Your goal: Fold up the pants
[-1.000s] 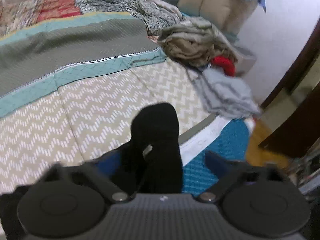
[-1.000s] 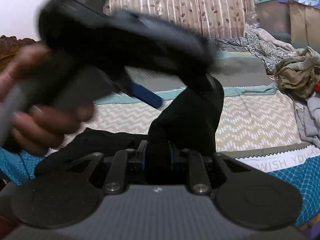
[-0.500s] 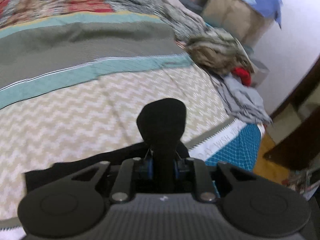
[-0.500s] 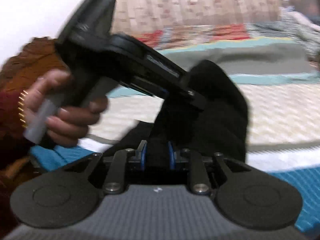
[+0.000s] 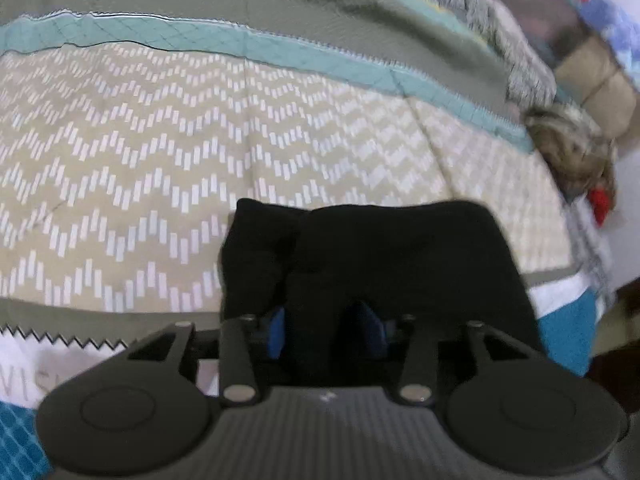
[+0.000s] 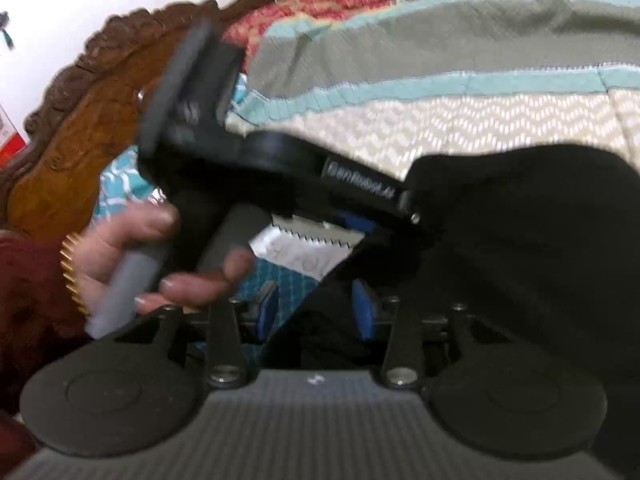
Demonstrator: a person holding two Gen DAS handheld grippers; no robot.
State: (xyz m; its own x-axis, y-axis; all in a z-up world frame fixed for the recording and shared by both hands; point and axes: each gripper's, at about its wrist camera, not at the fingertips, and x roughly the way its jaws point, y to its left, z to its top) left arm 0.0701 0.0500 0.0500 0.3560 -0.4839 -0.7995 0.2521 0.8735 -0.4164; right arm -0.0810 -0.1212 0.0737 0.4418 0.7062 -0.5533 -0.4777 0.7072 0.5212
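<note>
The black pants (image 5: 400, 248) lie bunched in a folded heap on the chevron bedspread (image 5: 160, 160), near the bed's front edge. My left gripper (image 5: 324, 328) sits low over them. Its jaws are opening, with a ridge of black cloth between the blue pads (image 5: 276, 332), which no longer pinch it. In the right wrist view the pants (image 6: 520, 240) fill the right side. My right gripper (image 6: 316, 312) is opening too, with cloth loosely between its pads and teal sheet showing beside the left one. The left gripper (image 6: 356, 220) and the hand (image 6: 132, 248) holding it cross that view.
A pile of loose clothes (image 5: 572, 156) lies at the bed's right side, with a cardboard box (image 5: 592, 76) behind it. A carved wooden headboard (image 6: 80, 128) stands at the left. The bed's teal edge (image 5: 560, 332) drops off just right of the pants.
Both grippers were shut on a raised fold of black cloth; now their jaws stand apart and the pants have dropped onto the bed in a wider heap. Both hands swung sideways.
</note>
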